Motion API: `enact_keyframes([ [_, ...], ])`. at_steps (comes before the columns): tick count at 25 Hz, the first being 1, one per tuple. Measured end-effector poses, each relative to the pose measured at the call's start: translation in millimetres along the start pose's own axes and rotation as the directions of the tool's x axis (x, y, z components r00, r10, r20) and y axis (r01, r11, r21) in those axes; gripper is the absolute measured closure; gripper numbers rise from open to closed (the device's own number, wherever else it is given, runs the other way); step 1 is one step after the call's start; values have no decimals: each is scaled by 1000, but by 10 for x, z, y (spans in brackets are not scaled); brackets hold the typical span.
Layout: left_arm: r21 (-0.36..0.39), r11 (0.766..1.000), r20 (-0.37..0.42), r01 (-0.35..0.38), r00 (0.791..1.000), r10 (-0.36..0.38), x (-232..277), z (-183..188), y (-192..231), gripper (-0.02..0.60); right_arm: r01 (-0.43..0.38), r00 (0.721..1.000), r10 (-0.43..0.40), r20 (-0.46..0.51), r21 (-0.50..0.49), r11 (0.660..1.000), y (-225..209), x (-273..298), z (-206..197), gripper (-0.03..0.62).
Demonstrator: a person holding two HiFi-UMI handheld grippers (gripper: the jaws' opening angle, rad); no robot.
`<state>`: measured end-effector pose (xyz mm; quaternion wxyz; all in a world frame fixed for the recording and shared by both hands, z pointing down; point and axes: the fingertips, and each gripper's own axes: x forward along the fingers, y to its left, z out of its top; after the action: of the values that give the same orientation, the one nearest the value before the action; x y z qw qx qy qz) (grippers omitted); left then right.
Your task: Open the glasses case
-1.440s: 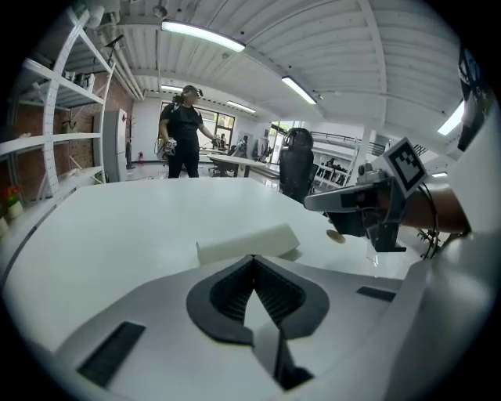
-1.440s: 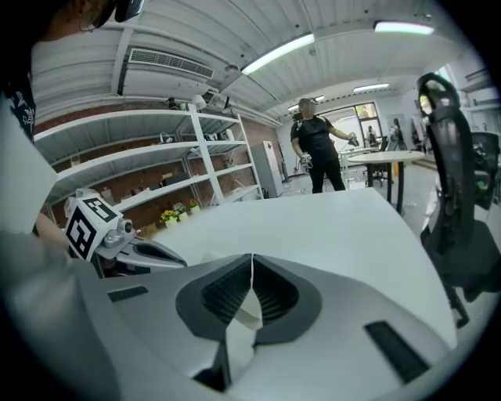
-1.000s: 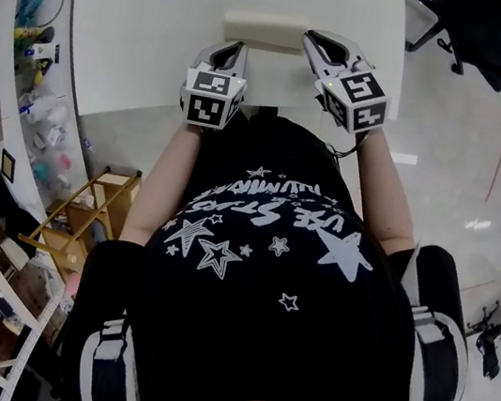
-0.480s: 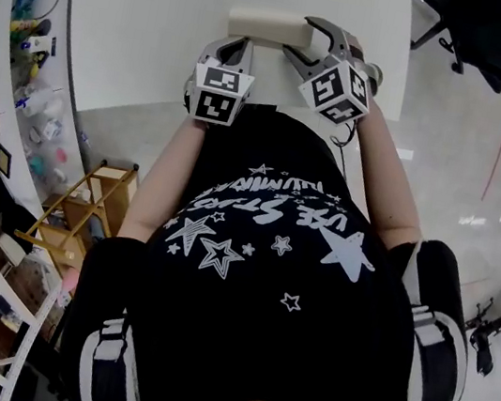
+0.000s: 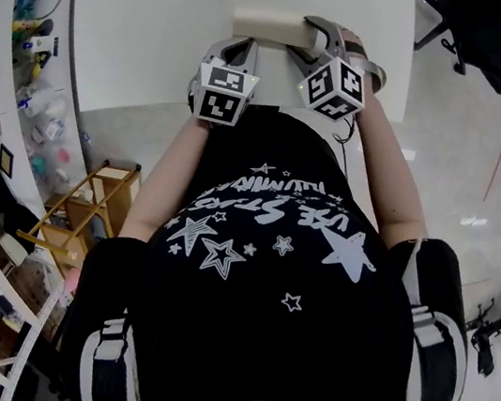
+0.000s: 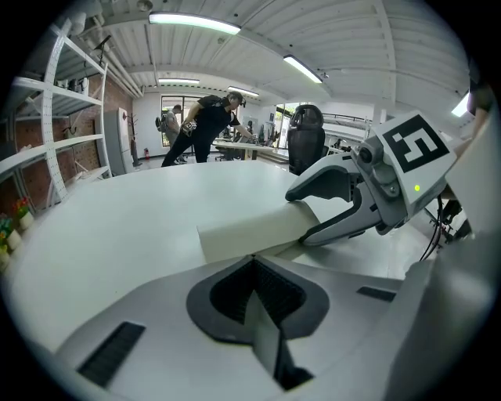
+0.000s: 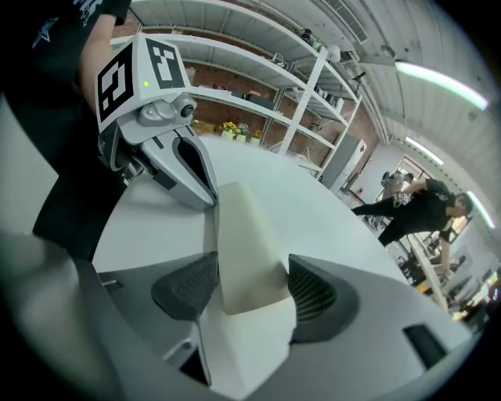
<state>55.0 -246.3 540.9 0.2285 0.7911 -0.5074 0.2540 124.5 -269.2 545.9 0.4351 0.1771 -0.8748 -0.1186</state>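
Right gripper view alone shows the right gripper [image 7: 252,266], its jaws just opened wide, loosely straddling one end of the glasses case [image 7: 244,235]. Left gripper view shows the left gripper [image 6: 252,260] clenched empty. Head view sets the case near the near edge of the table [image 5: 145,34].

Light: ceiling tubes [image 6: 194,23] are shining brightly overhead.
Glare: the table [image 5: 156,27] is washing out white.
Edges: fisheye views are bending lines, with corners darkening.
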Motion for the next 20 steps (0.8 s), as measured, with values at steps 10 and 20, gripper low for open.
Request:
enact_keyframes([
  [10, -6, 1000, -11, 13, 1000, -13, 21, -3, -2, 569, -112, 991, 110, -76, -16, 994, -1, 15, -24, 316],
  [20, -20, 1000, -17, 22, 1000, -22, 16, -17, 8, 569, -158, 984, 156, -92, -15, 987, 12, 12, -16, 322],
])
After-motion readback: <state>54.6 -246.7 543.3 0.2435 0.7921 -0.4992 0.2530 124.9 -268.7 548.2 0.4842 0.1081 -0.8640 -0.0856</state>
